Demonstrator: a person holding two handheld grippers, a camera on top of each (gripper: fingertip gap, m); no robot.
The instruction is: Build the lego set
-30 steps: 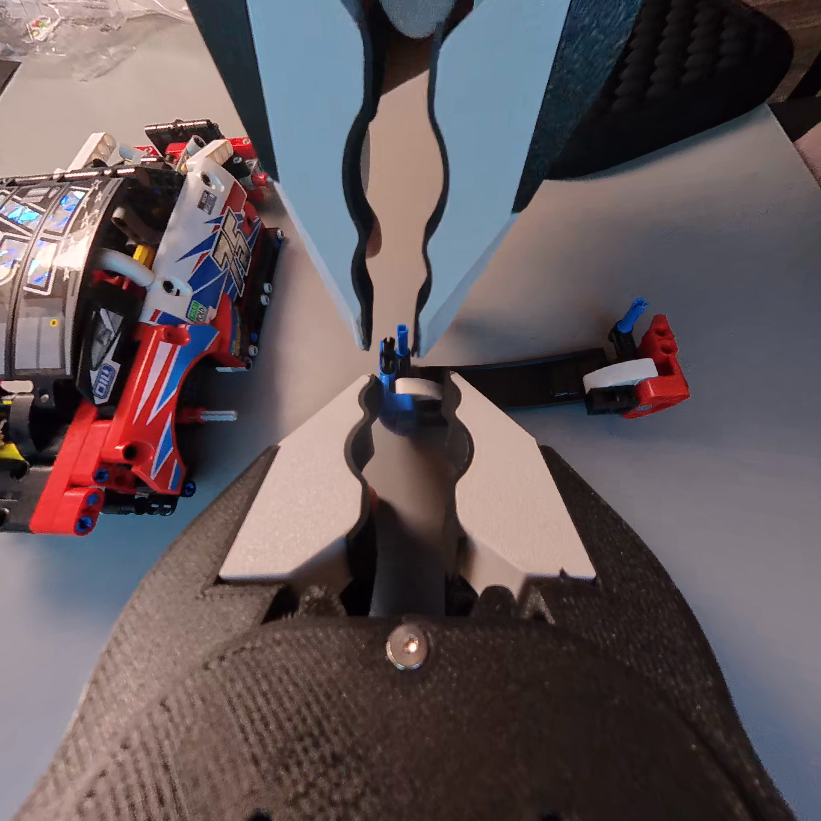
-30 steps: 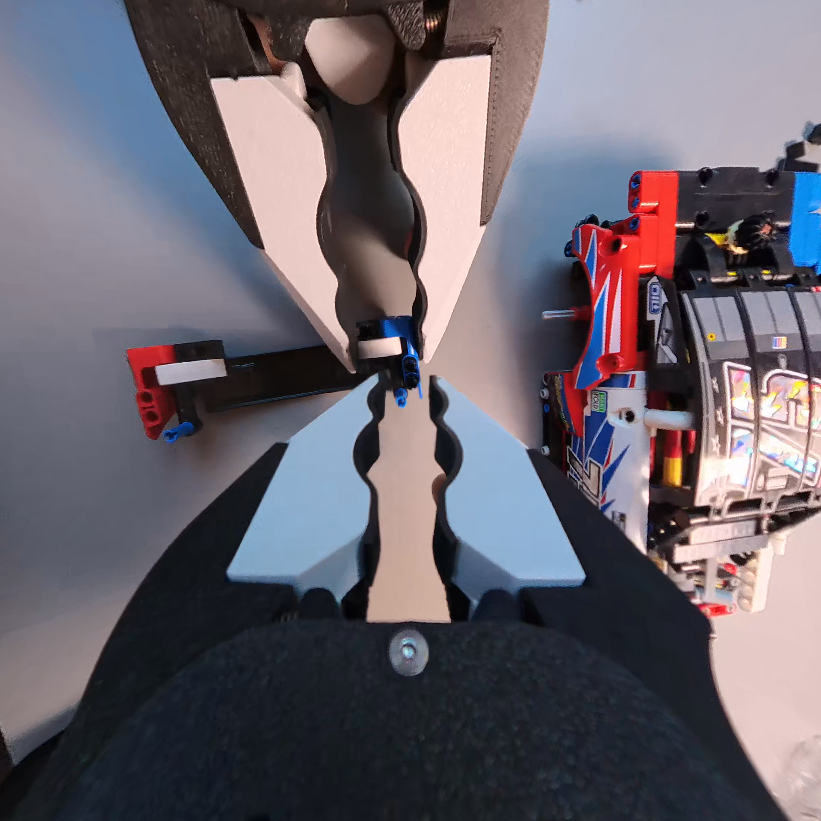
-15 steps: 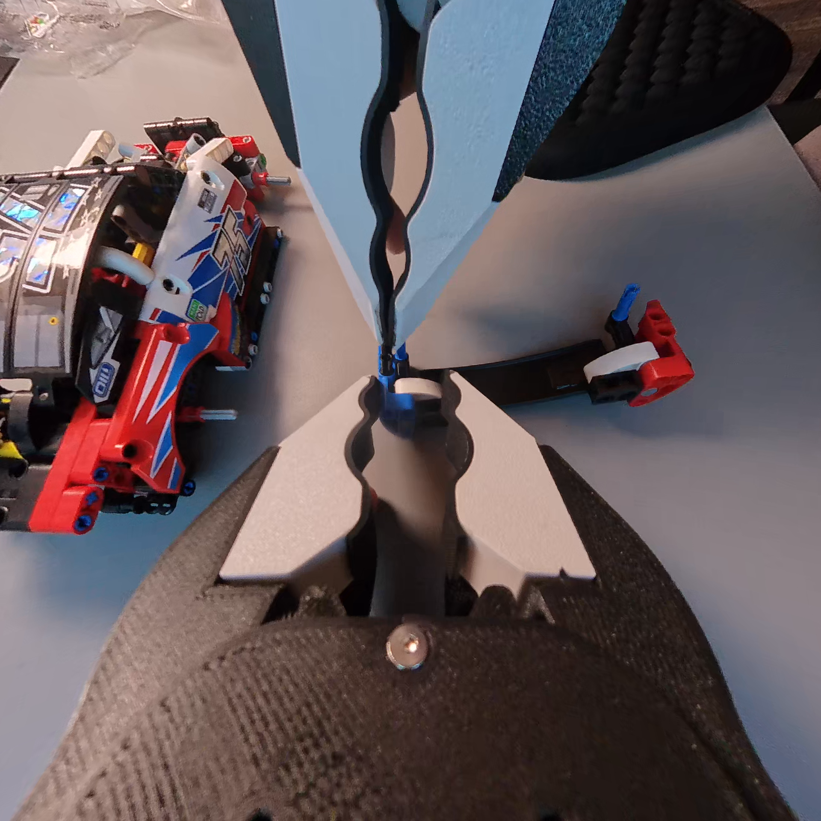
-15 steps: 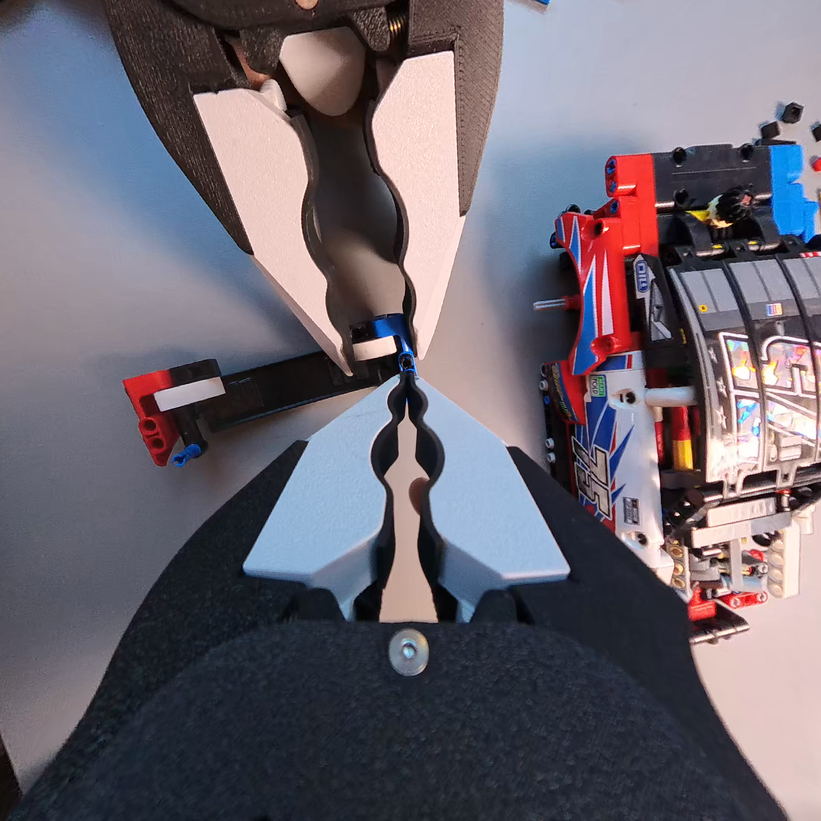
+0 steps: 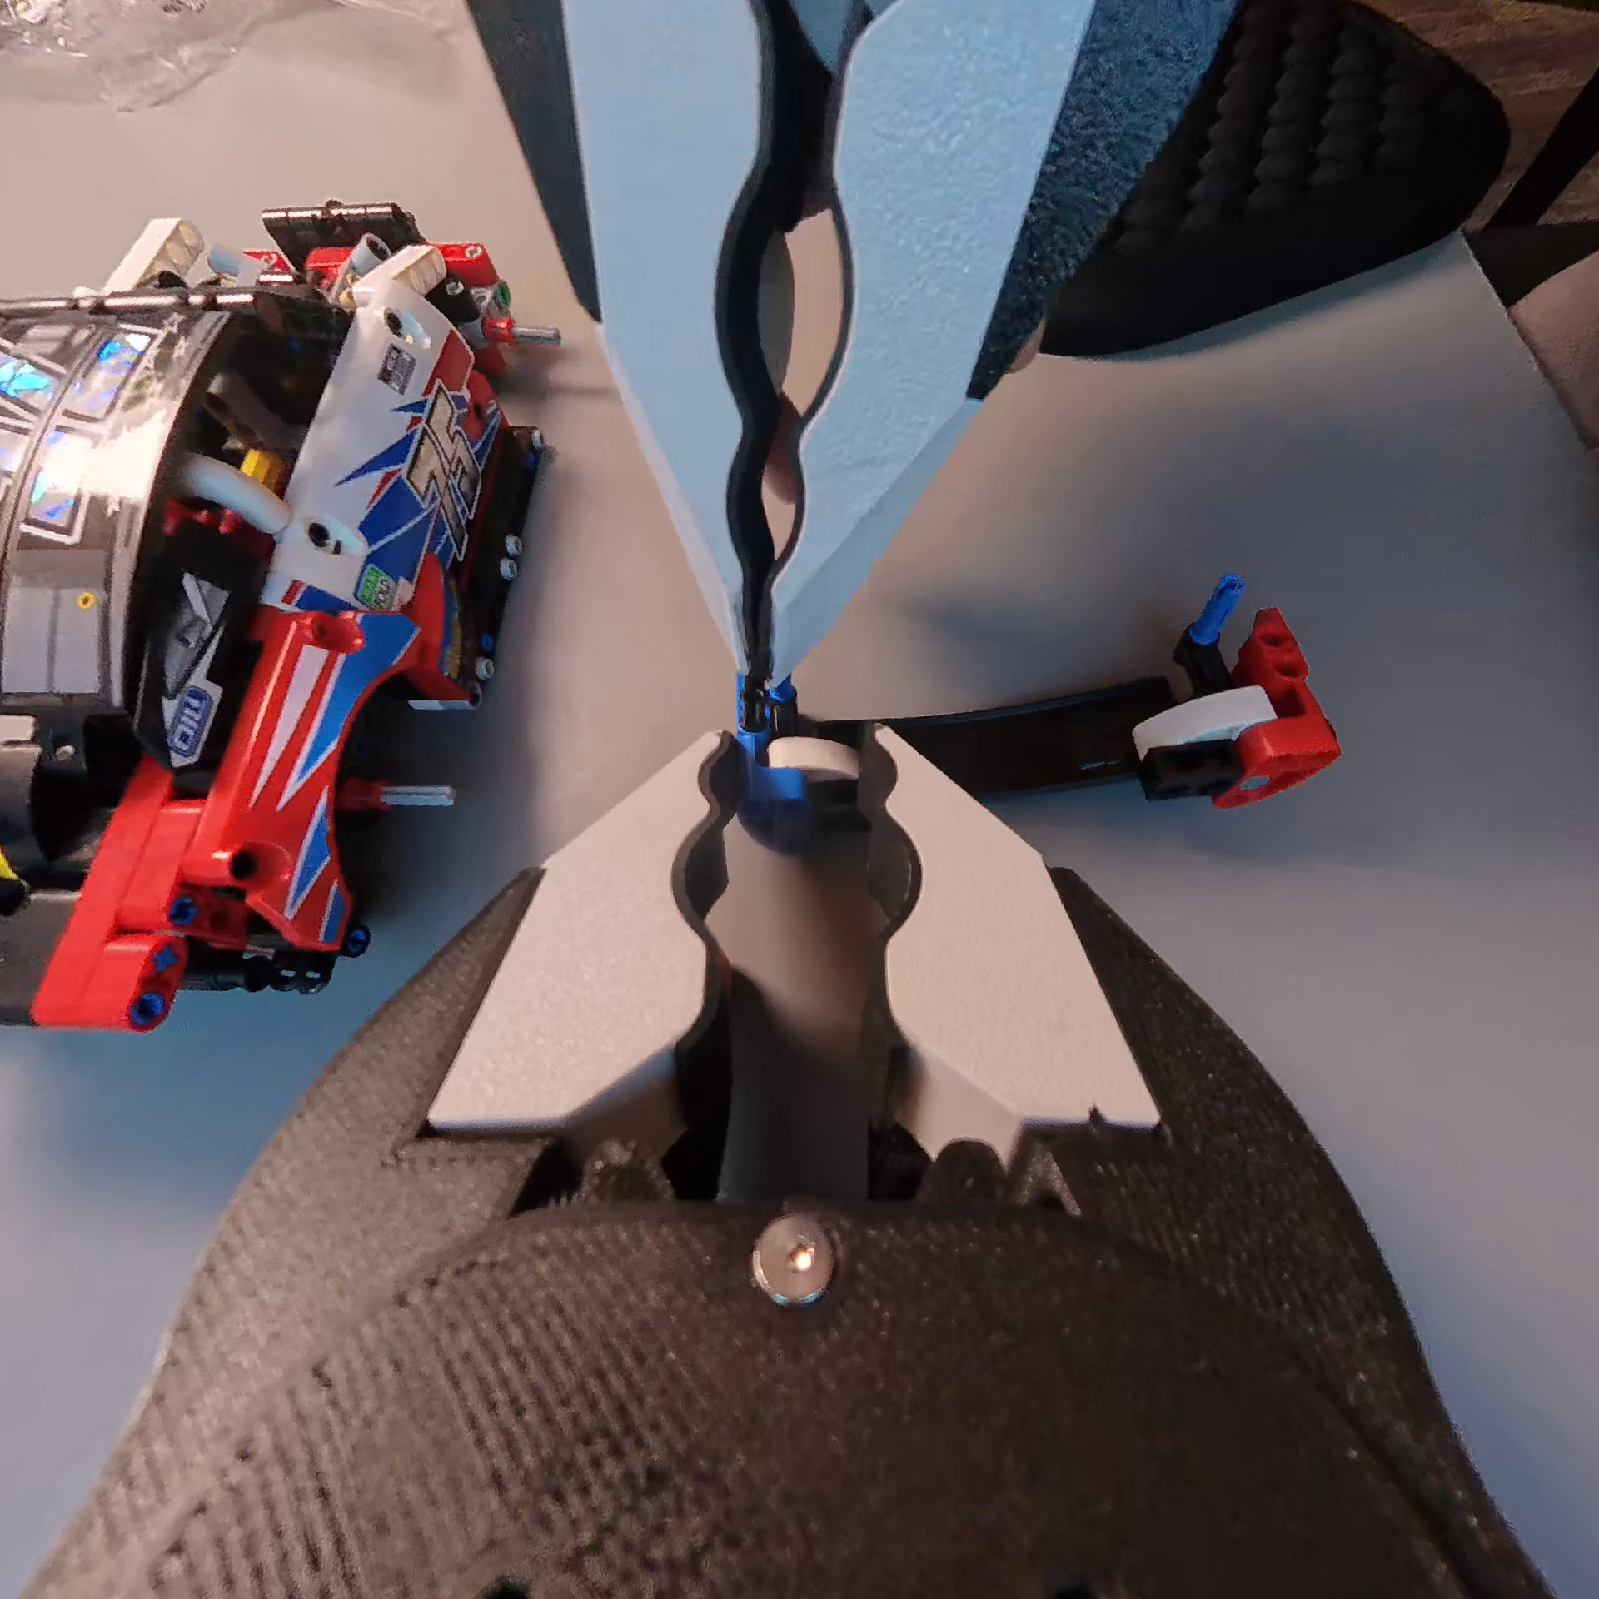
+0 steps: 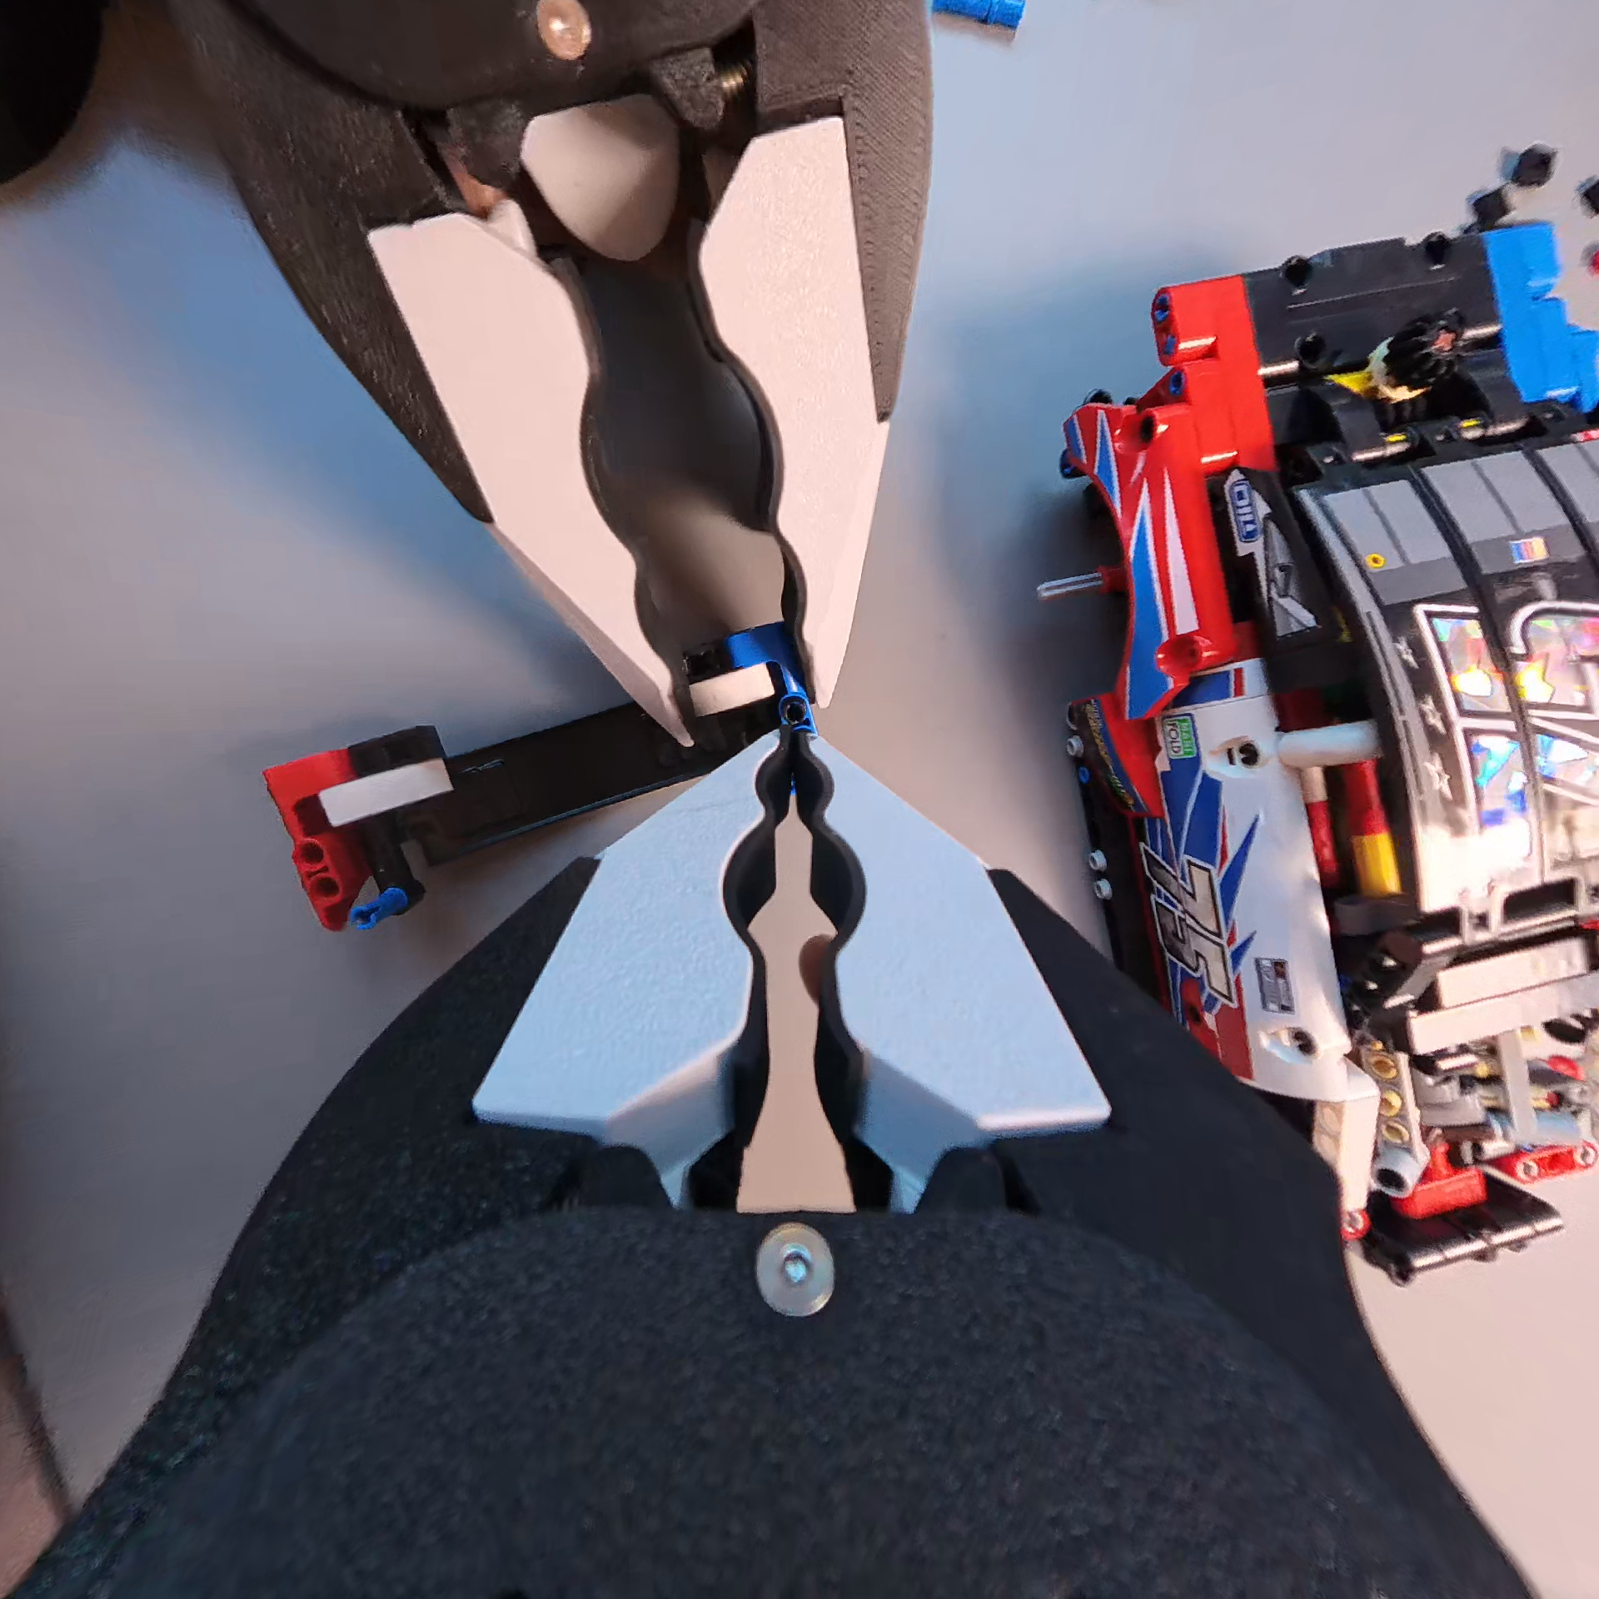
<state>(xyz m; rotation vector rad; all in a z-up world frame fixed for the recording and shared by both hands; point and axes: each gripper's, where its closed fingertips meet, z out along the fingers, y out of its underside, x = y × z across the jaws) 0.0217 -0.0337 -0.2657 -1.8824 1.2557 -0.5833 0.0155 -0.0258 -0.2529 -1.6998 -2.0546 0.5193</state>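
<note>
- Left gripper: smooth grey wedge fingers clamped on the black beam assembly at its blue end.
- Right gripper: scalloped pads pinched on the blue pin.

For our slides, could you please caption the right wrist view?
Right gripper pinches a blue pin on the black beam held by the left gripper.

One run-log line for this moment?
left gripper: shut on black beam assembly | right gripper: shut on blue pin | car: untouched
</note>
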